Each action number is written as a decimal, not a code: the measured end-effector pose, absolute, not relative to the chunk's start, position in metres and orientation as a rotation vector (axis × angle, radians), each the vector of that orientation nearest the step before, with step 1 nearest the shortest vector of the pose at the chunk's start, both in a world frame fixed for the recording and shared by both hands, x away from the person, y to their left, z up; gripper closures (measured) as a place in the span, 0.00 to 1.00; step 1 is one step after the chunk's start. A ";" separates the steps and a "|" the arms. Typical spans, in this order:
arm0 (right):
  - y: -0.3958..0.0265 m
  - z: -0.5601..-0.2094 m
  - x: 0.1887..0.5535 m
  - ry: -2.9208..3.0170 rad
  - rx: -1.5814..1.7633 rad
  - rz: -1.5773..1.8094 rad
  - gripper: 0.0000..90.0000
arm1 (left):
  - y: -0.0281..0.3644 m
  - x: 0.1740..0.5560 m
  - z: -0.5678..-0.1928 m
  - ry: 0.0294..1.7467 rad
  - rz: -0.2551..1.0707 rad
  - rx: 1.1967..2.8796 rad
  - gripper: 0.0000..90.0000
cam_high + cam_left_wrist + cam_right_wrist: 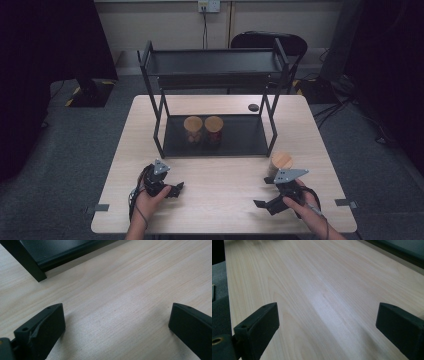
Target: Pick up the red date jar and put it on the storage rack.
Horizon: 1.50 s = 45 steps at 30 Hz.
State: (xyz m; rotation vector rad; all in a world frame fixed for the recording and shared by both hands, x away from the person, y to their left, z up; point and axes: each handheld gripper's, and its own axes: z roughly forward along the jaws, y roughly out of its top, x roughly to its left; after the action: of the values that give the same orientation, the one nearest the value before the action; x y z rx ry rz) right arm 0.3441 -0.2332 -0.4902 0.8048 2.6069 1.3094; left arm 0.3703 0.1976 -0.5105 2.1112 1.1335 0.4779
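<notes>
Likely rigid, smooth-sided and breakable, the round wooden-lidded jar (281,163) at near right suits a body grip; both the right gripper (263,199) and the left gripper (176,188) are spread and hold nothing.

A pale wooden table (220,200) stands on a grey carpeted floor (75,150). On it sits a black metal two-tier shelf rack (215,67), its lower tray (245,137) resting on the tabletop. Two clear glass jars with round wooden lids, one on the left (193,129) and one on the right (213,130), stand side by side on that lower tray. A small dark round disc (253,107) lies on the table behind the rack. A black chair (270,41) stands beyond the table, below a white wall socket (208,6).
</notes>
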 end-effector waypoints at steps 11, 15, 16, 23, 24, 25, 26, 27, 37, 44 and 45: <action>-0.242 -0.489 0.340 2.601 0.805 1.308 0.04 | 0.198 0.370 -0.511 1.134 0.478 2.111 0.00; -0.247 -0.490 0.339 2.585 0.813 1.293 0.04 | 0.198 0.370 -0.511 1.134 0.478 2.111 0.00; -0.249 -0.490 0.338 2.585 0.816 1.297 0.04 | 0.198 0.370 -0.511 1.133 0.478 2.111 0.00; -0.259 -0.491 0.335 2.576 0.829 1.271 0.04 | 0.198 0.370 -0.511 1.133 0.478 2.111 0.00; -0.261 -0.491 0.335 2.573 0.834 1.267 0.04 | 0.198 0.370 -0.511 1.133 0.478 2.111 0.00; -0.262 -0.491 0.335 2.572 0.838 1.269 0.04 | 0.198 0.370 -0.511 1.133 0.478 2.111 0.00; -0.264 -0.491 0.334 2.568 0.841 1.268 0.04 | 0.198 0.370 -0.511 1.133 0.478 2.111 0.00; -0.265 -0.491 0.334 2.565 0.844 1.263 0.04 | 0.198 0.370 -0.511 1.133 0.478 2.111 0.00; -0.276 -0.490 0.332 2.560 0.872 1.215 0.04 | 0.198 0.370 -0.511 1.133 0.478 2.111 0.00; -0.282 -0.491 0.331 2.542 0.891 1.190 0.04 | 0.198 0.370 -0.511 1.133 0.478 2.111 0.00; -0.283 -0.490 0.331 2.534 0.890 1.182 0.04 | 0.198 0.370 -0.511 1.133 0.478 2.111 0.00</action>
State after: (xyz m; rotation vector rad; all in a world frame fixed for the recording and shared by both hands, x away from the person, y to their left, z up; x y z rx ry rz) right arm 0.3311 -0.2832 -0.4904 0.8904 2.5339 1.1817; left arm 0.3703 0.1977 -0.5105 2.1114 1.1333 0.4778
